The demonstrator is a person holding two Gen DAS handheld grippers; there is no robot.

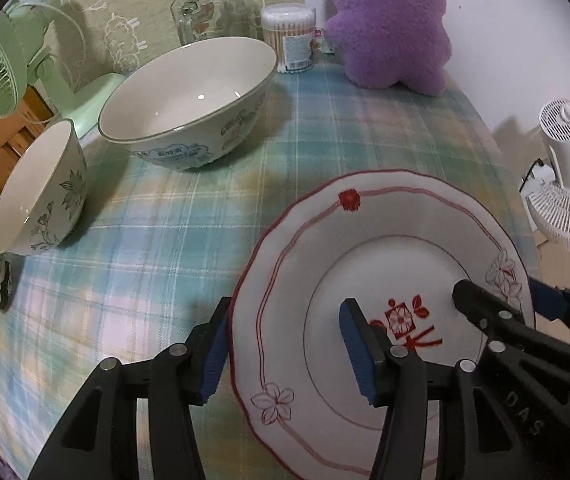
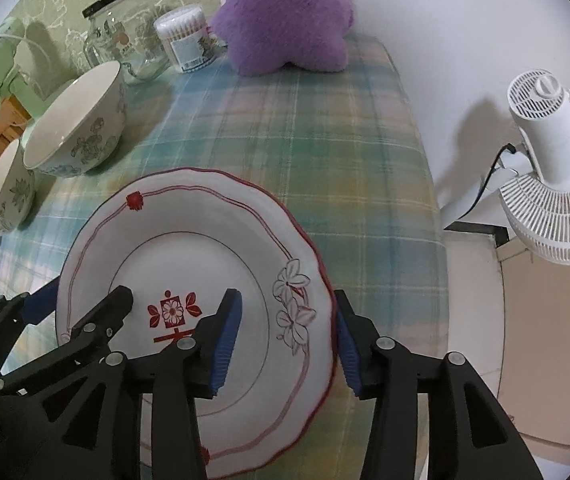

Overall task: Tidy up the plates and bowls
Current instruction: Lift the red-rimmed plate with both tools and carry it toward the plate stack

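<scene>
- The plate (image 1: 365,248) lies flat on the checked tablecloth (image 1: 189,240), near the table's right edge, with the bowls over at the left edge.
- The left gripper (image 1: 285,354) straddles the plate's left rim: one pad sits outside the rim, the other over the plate's well. The pads stand apart from the china, so it is released, gripping nothing.
- The right gripper (image 2: 287,344) straddles the opposite rim the same way, jaws parted with the rim between them and no pad pressing.
- Risk: if one side clamps before the other, the plate could tip or skid on the cloth; a shallow bite on the sloped, glossy rim could let it slip out when lifted.
- Risk: it sits close to the table's right edge, so a sideways shove might push it off.
- The plate is white, with a scalloped red-lined rim, outlined flowers and a red flower motif in the centre.
- The large bowl (image 1: 189,100) and a smaller bowl (image 1: 41,192) stand upright and apart.
</scene>
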